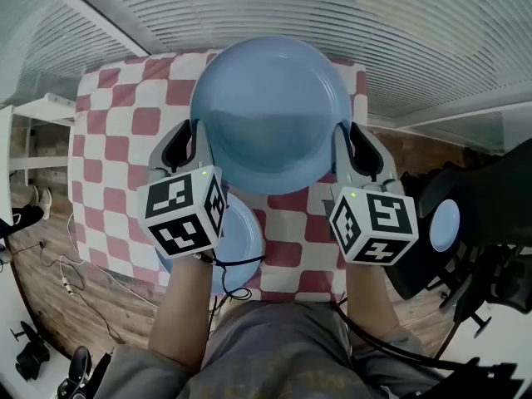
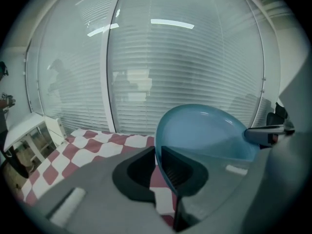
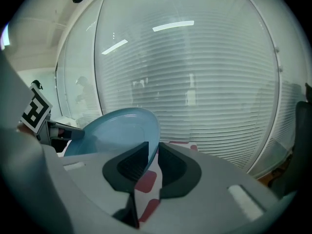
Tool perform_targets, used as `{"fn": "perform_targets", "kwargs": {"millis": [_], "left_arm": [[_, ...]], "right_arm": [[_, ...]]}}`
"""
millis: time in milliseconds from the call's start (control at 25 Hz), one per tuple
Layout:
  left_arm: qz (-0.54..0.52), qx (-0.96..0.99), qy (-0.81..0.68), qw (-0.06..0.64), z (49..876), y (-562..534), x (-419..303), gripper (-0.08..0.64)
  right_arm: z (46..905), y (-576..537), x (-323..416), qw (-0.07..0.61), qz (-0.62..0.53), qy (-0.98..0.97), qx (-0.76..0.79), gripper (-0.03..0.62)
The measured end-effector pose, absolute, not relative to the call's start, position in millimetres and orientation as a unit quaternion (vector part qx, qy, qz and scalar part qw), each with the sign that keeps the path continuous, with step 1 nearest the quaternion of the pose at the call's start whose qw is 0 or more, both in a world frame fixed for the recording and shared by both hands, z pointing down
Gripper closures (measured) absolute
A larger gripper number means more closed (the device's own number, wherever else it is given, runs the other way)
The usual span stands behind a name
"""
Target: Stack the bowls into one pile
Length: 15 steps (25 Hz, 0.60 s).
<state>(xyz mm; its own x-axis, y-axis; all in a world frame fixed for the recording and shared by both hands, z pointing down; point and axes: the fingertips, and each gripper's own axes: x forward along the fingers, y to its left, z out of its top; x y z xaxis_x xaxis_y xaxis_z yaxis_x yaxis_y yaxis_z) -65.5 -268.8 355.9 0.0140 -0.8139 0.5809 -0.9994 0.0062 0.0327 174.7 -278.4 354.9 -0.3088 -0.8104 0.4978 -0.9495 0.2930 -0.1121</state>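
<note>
A large light-blue bowl (image 1: 270,115) hangs above the checked table, held level by both grippers. My left gripper (image 1: 198,144) is shut on its left rim, and the left gripper view shows the rim (image 2: 157,147) pinched between the jaws. My right gripper (image 1: 342,146) is shut on the right rim, the rim (image 3: 155,152) clamped between its jaws. A second blue bowl (image 1: 239,241) sits on the table near the front edge, partly hidden under my left gripper and its marker cube.
The small table wears a red-and-white checked cloth (image 1: 108,140). White window blinds (image 1: 416,32) run close behind it. A white shelf (image 1: 41,110) stands at the left, a dark chair (image 1: 465,223) at the right. Cables lie on the wooden floor (image 1: 50,264).
</note>
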Motion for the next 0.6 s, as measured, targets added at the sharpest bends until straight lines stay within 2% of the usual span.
{"fn": "perform_targets", "kwargs": {"millis": [600], "left_arm": [[0.179,0.625,-0.724,0.230,321,-107,-139,0.519]], "right_arm": [[328,-159,95,0.180,0.168,-0.833,0.496,0.503]]}}
